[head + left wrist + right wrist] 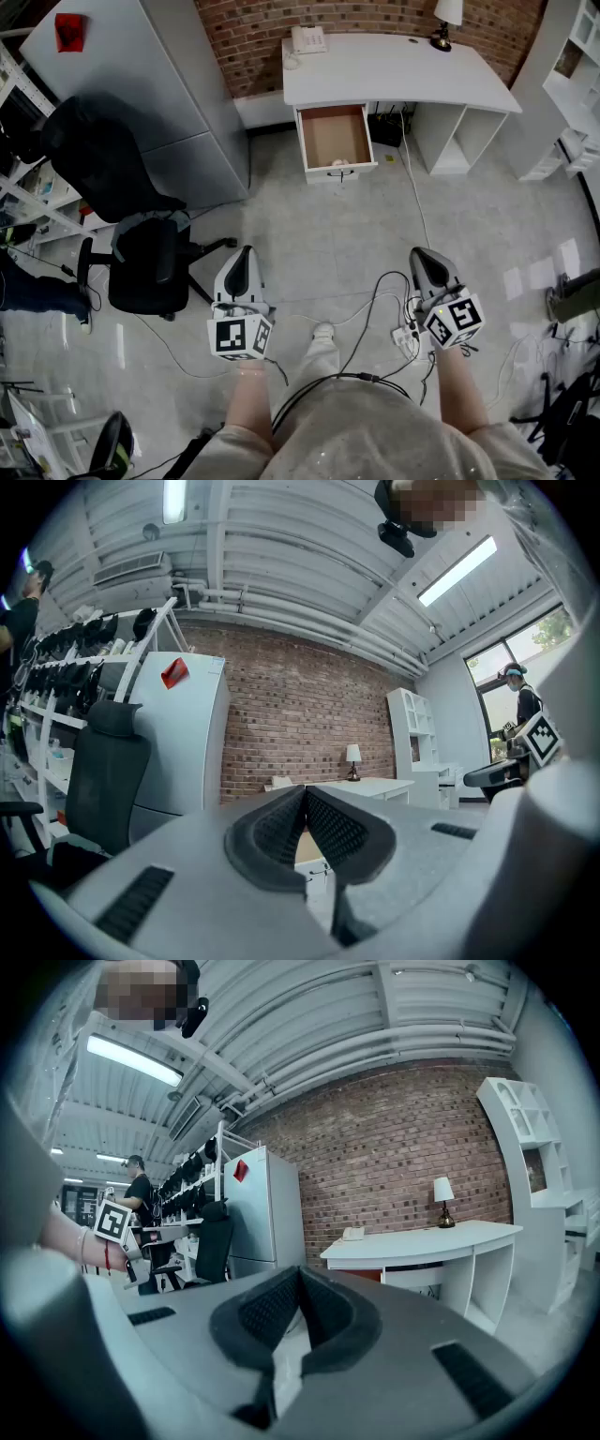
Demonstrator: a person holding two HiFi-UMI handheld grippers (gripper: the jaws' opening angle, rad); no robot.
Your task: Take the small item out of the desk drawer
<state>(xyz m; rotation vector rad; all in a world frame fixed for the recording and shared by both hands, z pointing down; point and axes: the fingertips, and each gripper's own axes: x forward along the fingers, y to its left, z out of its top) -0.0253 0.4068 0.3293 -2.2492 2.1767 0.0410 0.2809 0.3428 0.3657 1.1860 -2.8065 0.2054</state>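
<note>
- Drawer (330,131) stands pulled out under the left end of the white desk (394,70), its brown bottom mostly bare, well apart from the person standing out on the floor.
- Small item (339,162), the task's thing, seems to be the pale object lying against the drawer's front edge near the middle; at this range it is too small to name for certain.
- Left gripper (246,253) is held level, its ribbed pads pressed together with nothing between them.
- Right gripper (422,253) tips slightly down, jaws likewise closed and empty, pointing toward the desk.
- Judging by its size, the item should be light and need only a gentle pinch. Whether it is stiff, soft or slippery cannot be told from here.
- Best hold is probably across its narrow sides with the pad tips, coming from above, since the drawer's front wall crowds it and leaves little room for a level approach.
- Telephone (307,39) and table lamp (445,19) sit along the desk's back edge, clear of the drawer.
- Black office chair (141,253) and loose floor cables (375,300) lie between the person and the desk.
</note>
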